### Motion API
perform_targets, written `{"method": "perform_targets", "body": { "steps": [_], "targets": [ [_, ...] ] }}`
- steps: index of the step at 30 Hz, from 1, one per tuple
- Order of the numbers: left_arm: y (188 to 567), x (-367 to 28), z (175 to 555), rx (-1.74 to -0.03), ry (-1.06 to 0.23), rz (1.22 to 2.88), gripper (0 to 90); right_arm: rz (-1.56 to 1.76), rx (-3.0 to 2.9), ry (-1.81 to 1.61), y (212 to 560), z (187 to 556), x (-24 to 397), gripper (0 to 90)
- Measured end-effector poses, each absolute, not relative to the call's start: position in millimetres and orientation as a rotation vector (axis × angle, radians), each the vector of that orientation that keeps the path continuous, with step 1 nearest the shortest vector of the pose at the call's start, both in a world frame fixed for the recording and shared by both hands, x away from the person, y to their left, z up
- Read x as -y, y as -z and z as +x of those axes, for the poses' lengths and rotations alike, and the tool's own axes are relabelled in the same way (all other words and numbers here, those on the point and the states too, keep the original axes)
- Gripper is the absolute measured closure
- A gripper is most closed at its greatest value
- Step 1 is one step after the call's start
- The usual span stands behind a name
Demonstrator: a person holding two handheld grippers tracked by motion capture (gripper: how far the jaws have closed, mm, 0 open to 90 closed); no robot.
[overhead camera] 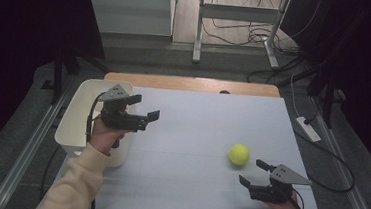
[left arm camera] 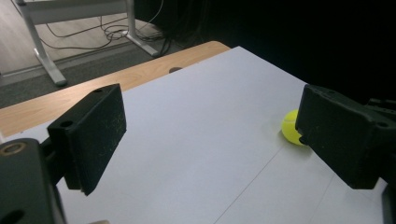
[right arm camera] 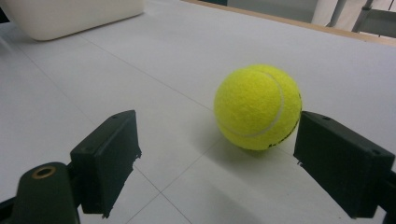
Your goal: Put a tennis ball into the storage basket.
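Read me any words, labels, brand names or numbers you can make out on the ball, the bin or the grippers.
None can be read.
Tennis ball: a small dark mark near its lower edge, too blurred to read.
White bin: no marking visible.
Left gripper and right gripper: plain black jaws, no lettering.

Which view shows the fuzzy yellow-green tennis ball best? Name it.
The right gripper view: the fuzzy yellow-green tennis ball sits close, seam visible, ahead of the open jaws. The high view shows it small on the white table; in the left gripper view a jaw half hides it.
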State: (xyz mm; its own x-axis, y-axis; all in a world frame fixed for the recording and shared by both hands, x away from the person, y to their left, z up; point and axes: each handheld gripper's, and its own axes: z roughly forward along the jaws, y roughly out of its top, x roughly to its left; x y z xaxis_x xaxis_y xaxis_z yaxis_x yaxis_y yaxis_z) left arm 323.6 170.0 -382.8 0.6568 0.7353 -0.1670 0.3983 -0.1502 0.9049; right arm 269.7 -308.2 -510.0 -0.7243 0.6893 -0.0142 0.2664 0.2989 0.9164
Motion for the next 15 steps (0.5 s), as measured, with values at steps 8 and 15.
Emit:
{"method": "perform_targets", "body": {
  "steps": [8,15],
  "targets": [
    [384.6,-157.5,323.0,-0.894,-0.375,1.783,9.8,0.859,-2.161,-1.412,509.6,268.4,310.7,14.1],
    [388.7,-150.3,321.7,-0.895,-0.373,1.785,9.8,0.851,-2.166,-1.423,511.1,268.2,312.2,14.1]
  ]
}}
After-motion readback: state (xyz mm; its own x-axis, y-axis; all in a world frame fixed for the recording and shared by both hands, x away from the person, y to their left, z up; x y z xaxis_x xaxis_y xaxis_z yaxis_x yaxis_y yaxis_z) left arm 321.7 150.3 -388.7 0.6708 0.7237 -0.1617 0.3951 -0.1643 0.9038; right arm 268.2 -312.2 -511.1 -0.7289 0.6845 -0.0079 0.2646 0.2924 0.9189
